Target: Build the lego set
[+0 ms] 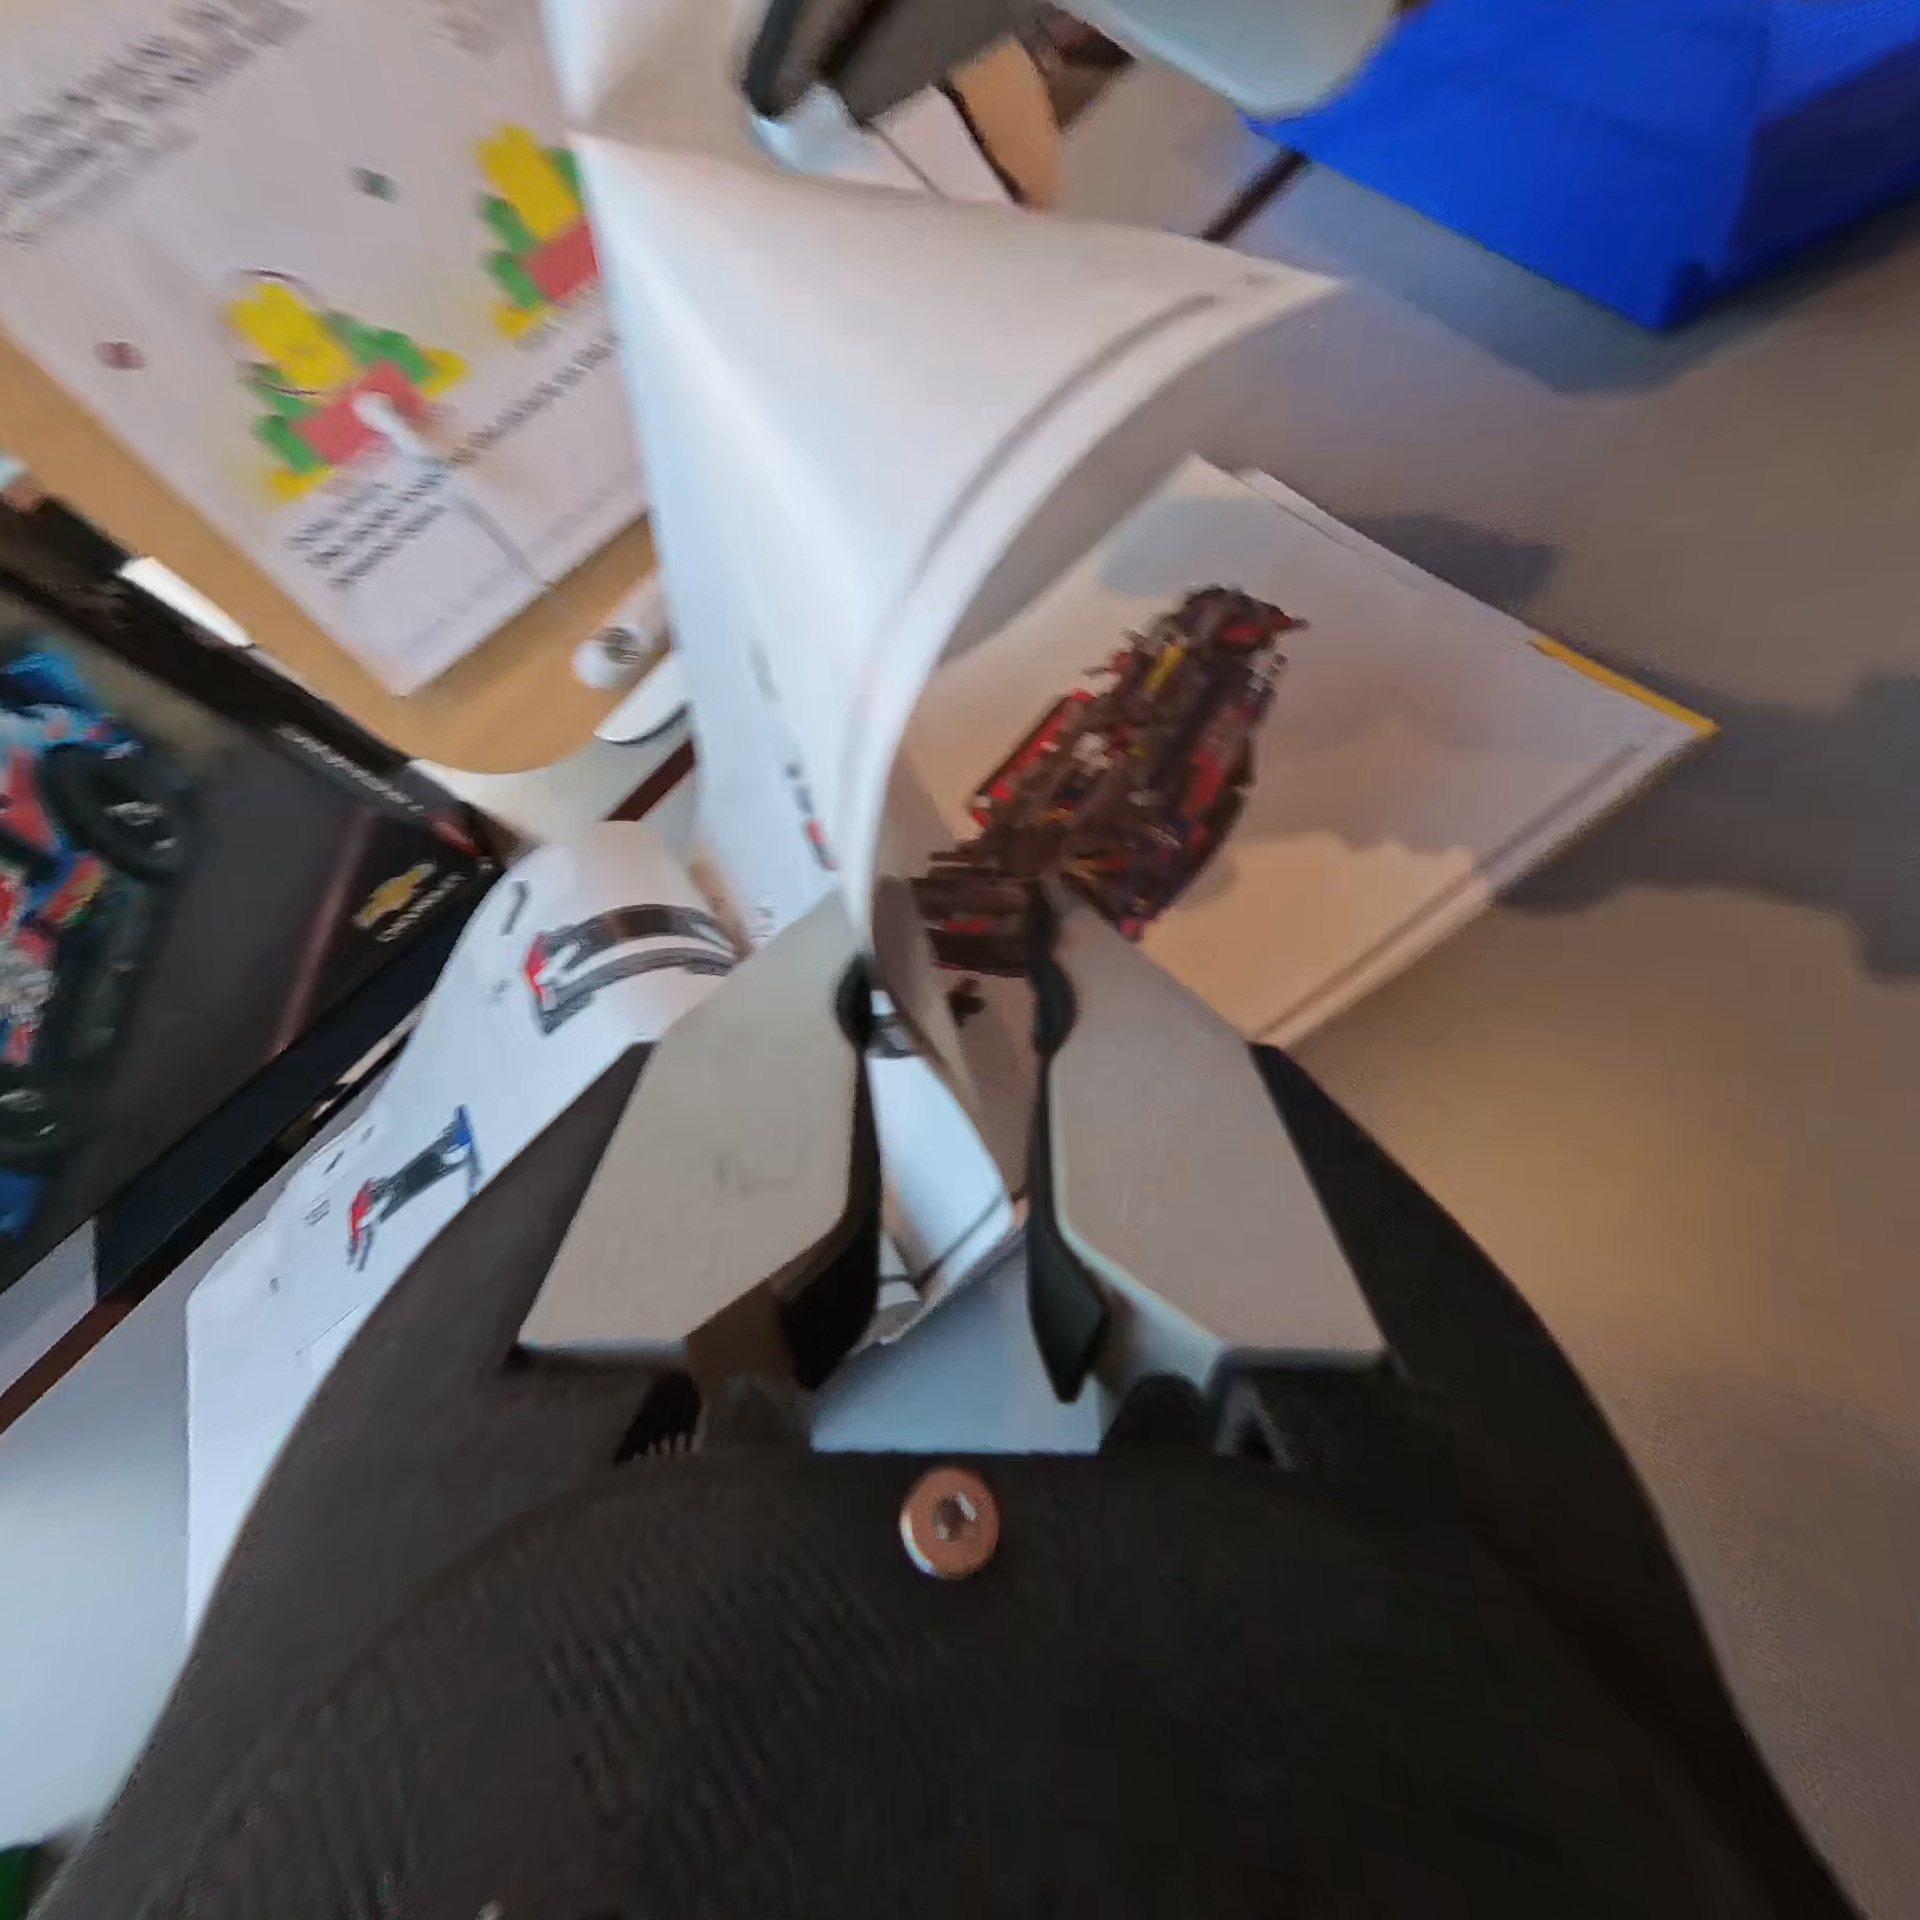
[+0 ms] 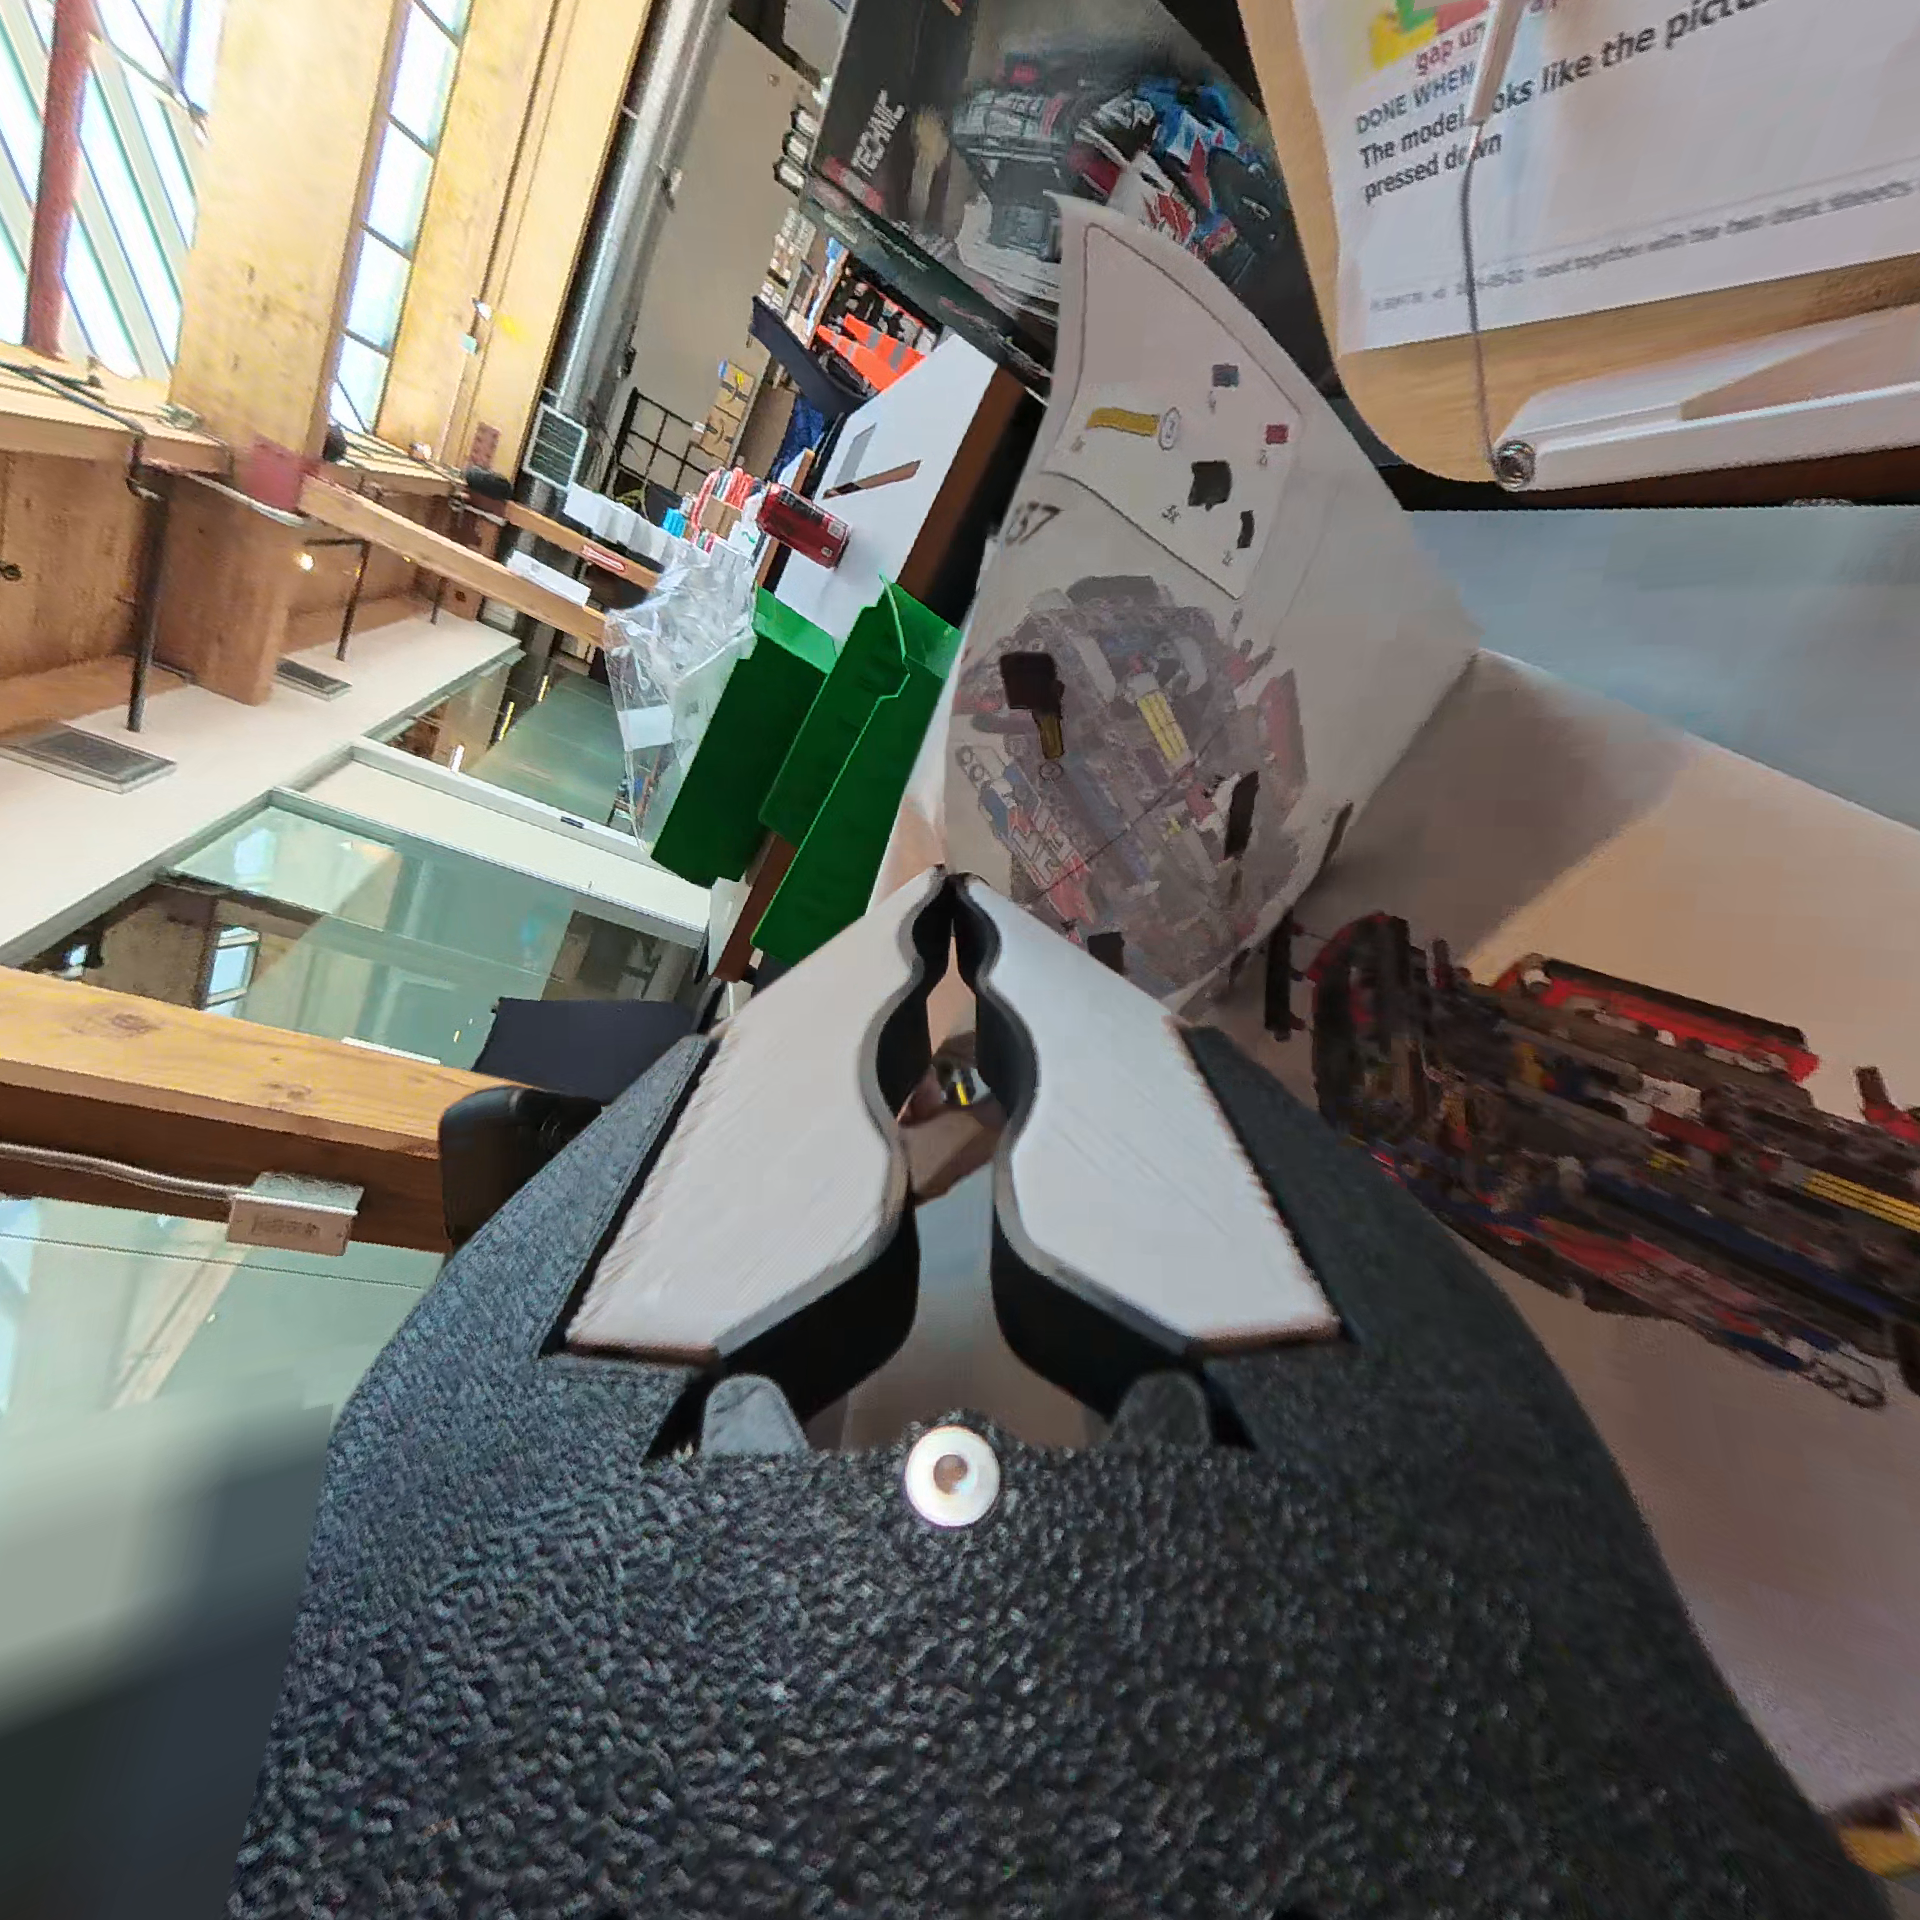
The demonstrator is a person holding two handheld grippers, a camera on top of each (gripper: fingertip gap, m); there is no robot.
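While the left claw pinches a booklet page — right claw closed, empty.

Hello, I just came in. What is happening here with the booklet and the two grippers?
A person is working with two handheld grippers at a table. The left gripper pinches a page of the instruction booklet and holds it lifted and curled, as if turning it. The right gripper is shut and holds nothing. The set's dark box stands nearby. No loose bricks are being handled yet.
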